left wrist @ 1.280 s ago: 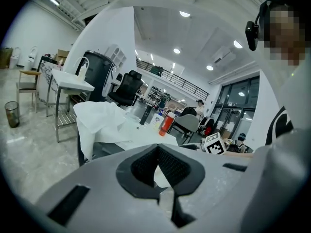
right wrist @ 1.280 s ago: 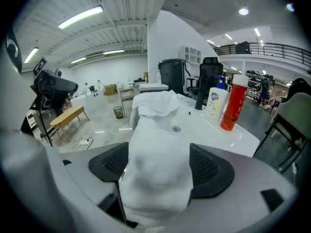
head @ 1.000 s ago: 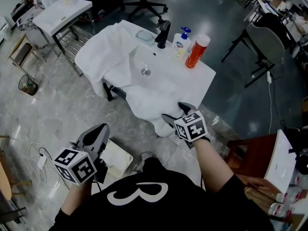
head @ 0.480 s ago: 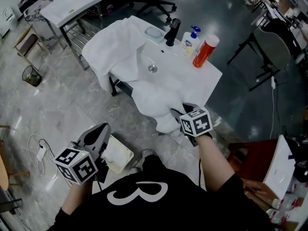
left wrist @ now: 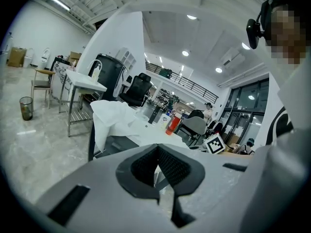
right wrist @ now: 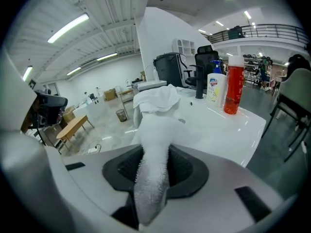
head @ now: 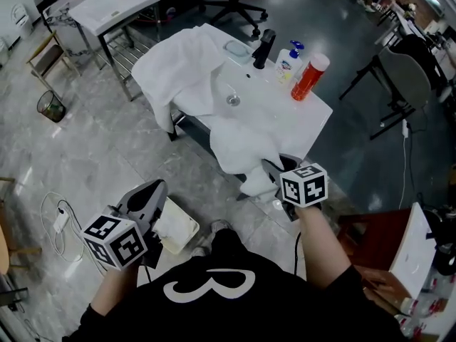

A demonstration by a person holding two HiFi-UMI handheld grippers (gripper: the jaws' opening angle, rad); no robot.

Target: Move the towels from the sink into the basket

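A white towel (head: 246,137) spills from the sink (head: 313,112) over its front edge. My right gripper (head: 274,177) is at that hanging end. Its jaws are closing with the towel (right wrist: 154,144) pinched between the pads, and the right gripper view (right wrist: 153,174) shows cloth running through them. A second, larger white towel (head: 178,66) drapes over the sink's left side. The white basket (head: 178,228) stands on the floor with white cloth in it. Just left of it my left gripper (head: 146,194) is shut and holds nothing (left wrist: 158,171).
A black faucet (head: 263,48), a soap bottle (head: 288,59) and a red bottle (head: 310,77) stand at the sink's back. A white table (head: 117,6), a bin (head: 51,107), a grey chair (head: 402,70) and a floor cable (head: 60,223) surround it.
My right gripper's jaws have closed on the hanging end of the front towel and drawn slightly back toward me. The left gripper stays by the basket.
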